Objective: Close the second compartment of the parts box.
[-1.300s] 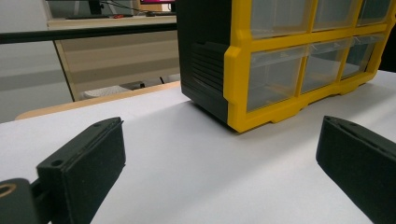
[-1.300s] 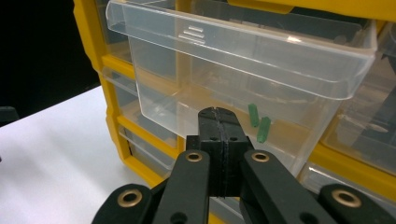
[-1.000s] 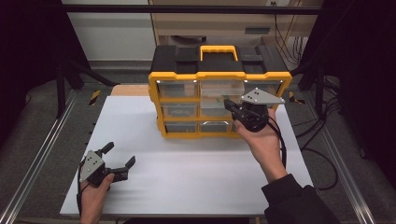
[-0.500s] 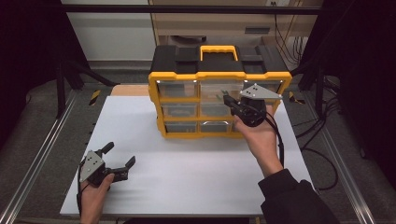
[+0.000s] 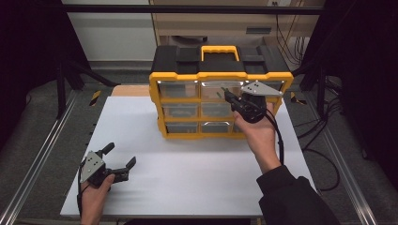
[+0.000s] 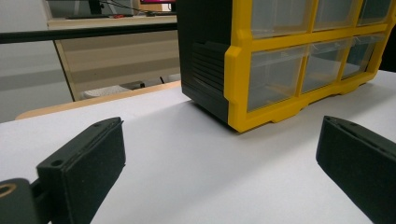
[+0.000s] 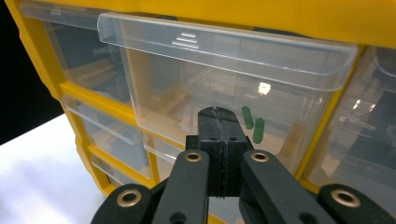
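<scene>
Right hand-held gripper (image 7: 219,135): jaws pressed fully together, nothing between them, tip at the clear front of the top-middle drawer (image 7: 224,88) of the yellow organizer (image 5: 220,101). Can't tell if it's touching the plastic or just short of it. Judging by the pose, it's set to push on that drawer or work it open.

Inside that drawer: two small green pieces (image 7: 253,123), just past the jaw tip, behind the front wall.

Left hand-held gripper (image 5: 115,165): jaws spread wide, holding nothing, resting low on the desk (image 5: 197,173), well apart from the organizer, off its front-left corner.

Risks, my read:
- Closed tip on smooth clear plastic can skid off sideways and miss the lip.
- A hard push could slide the whole organizer back; the left hand-held gripper isn't bracing it.
- If the drawer is meant to open, closed jaws have no grip on the lip, so they need to part first.

Count: 1 organizer, 9 drawers visible (3 rows of 3), 1 yellow carry handle (image 5: 219,48), 2 hand-held grippers, 2 green pieces.
</scene>
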